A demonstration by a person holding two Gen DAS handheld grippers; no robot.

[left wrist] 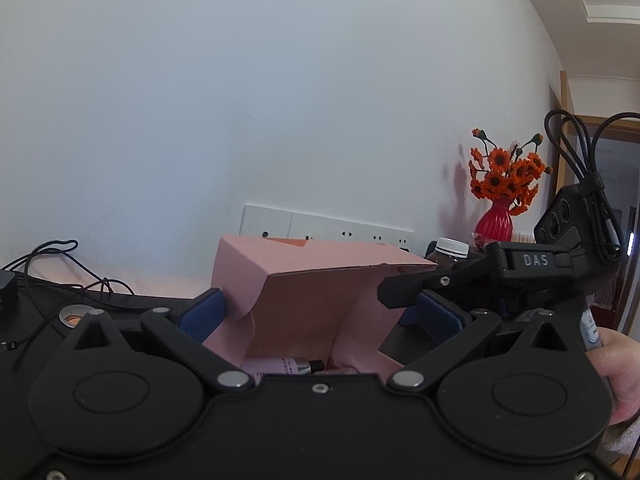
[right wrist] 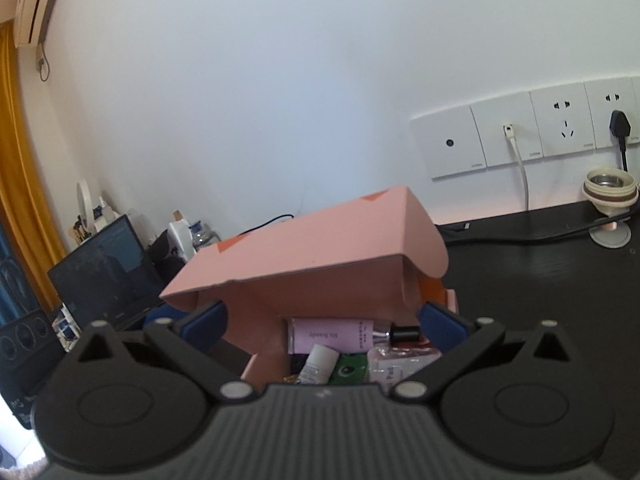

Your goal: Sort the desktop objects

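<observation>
While both grippers — left gripper [left wrist: 320,312] and right gripper [right wrist: 324,320] — stand spread wide, the pink box [right wrist: 320,252] sits between their fingers, tubes [right wrist: 336,334] inside.

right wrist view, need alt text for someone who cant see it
An open pink cardboard box sits on a black desk, its lid raised, holding a lilac tube and other small items. The right gripper is open in front of the box. Wall sockets are behind on the right, a laptop on the left.
</observation>
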